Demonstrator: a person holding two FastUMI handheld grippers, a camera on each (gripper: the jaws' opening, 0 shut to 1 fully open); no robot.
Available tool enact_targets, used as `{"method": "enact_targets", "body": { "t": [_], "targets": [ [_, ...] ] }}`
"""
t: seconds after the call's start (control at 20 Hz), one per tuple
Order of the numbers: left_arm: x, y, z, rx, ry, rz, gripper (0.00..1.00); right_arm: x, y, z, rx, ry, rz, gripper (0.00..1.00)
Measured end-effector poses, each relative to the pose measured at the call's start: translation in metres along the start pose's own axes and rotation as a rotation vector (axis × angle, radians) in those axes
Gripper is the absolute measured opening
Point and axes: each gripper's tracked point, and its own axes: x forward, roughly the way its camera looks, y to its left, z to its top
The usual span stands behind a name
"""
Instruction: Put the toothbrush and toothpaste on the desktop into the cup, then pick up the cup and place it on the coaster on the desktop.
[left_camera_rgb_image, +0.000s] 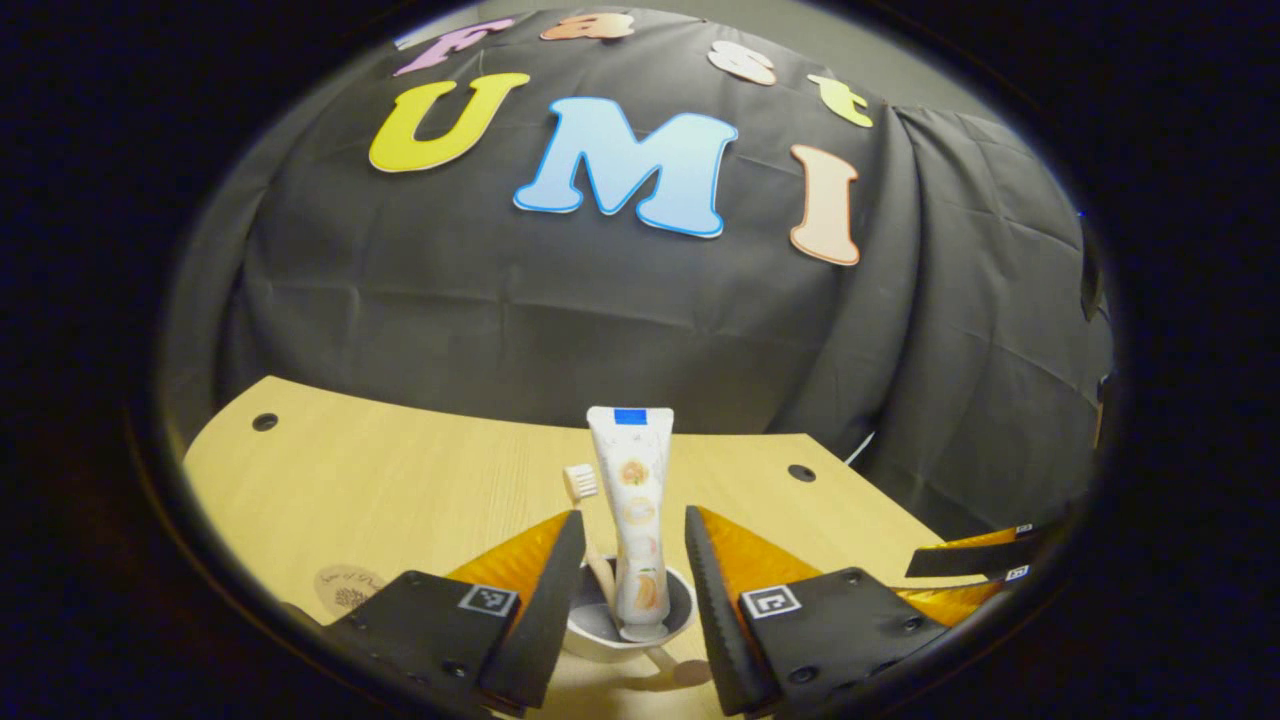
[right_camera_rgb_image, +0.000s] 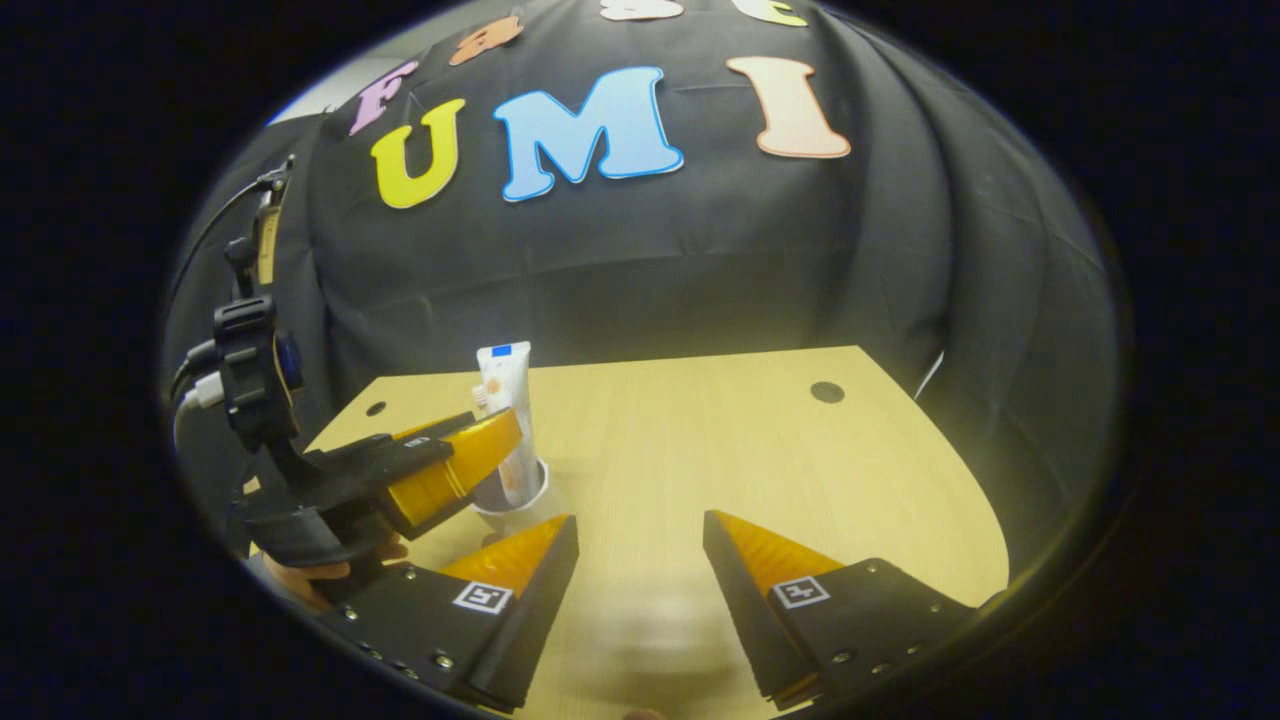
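A white cup (left_camera_rgb_image: 628, 632) stands on the wooden desktop (left_camera_rgb_image: 420, 490), its handle toward the camera in the left gripper view. A white toothpaste tube (left_camera_rgb_image: 632, 500) stands upright in it, and a toothbrush (left_camera_rgb_image: 581, 484) leans in it at the left. My left gripper (left_camera_rgb_image: 635, 520) straddles the cup with one finger against each side of its rim. A round coaster (left_camera_rgb_image: 345, 588) lies on the desk just left of that gripper. In the right gripper view the cup (right_camera_rgb_image: 512, 498) sits behind the left gripper (right_camera_rgb_image: 450, 460). My right gripper (right_camera_rgb_image: 640, 525) hangs open over bare wood.
The desktop (right_camera_rgb_image: 700, 440) has small dark holes near its far corners (right_camera_rgb_image: 827, 392) and a curved edge on the right. A hand (right_camera_rgb_image: 320, 570) holds the left gripper. The right gripper's fingers (left_camera_rgb_image: 985, 555) show at the right edge of the left gripper view.
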Motion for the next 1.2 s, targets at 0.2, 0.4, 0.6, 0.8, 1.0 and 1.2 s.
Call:
{"method": "enact_targets", "body": {
  "t": [0.2, 0.4, 0.6, 0.8, 1.0, 1.2],
  "targets": [
    [-0.011, 0.010, -0.005, -0.051, 0.021, 0.015, 0.75, 0.001, 0.009, 0.001, 0.009, 0.005, 0.016, 0.79],
    [-0.029, 0.021, 0.017, -0.031, -0.033, 0.036, 0.99, 0.004, 0.019, 0.008, -0.006, -0.002, 0.022, 0.79],
    [-0.048, 0.028, 0.037, -0.008, -0.066, 0.045, 0.95, 0.007, 0.033, 0.009, -0.027, 0.015, 0.036, 0.78],
    [-0.067, 0.042, 0.044, 0.009, -0.056, 0.083, 0.95, 0.013, 0.055, 0.003, -0.051, 0.070, 0.070, 0.82],
    [-0.089, 0.065, 0.049, 0.013, -0.056, 0.133, 0.95, 0.018, 0.070, -0.002, -0.060, 0.121, 0.084, 0.87],
    [-0.105, 0.085, 0.048, -0.004, -0.048, 0.174, 0.95, 0.028, 0.089, -0.016, -0.040, 0.216, 0.128, 0.87]
  ]
}}
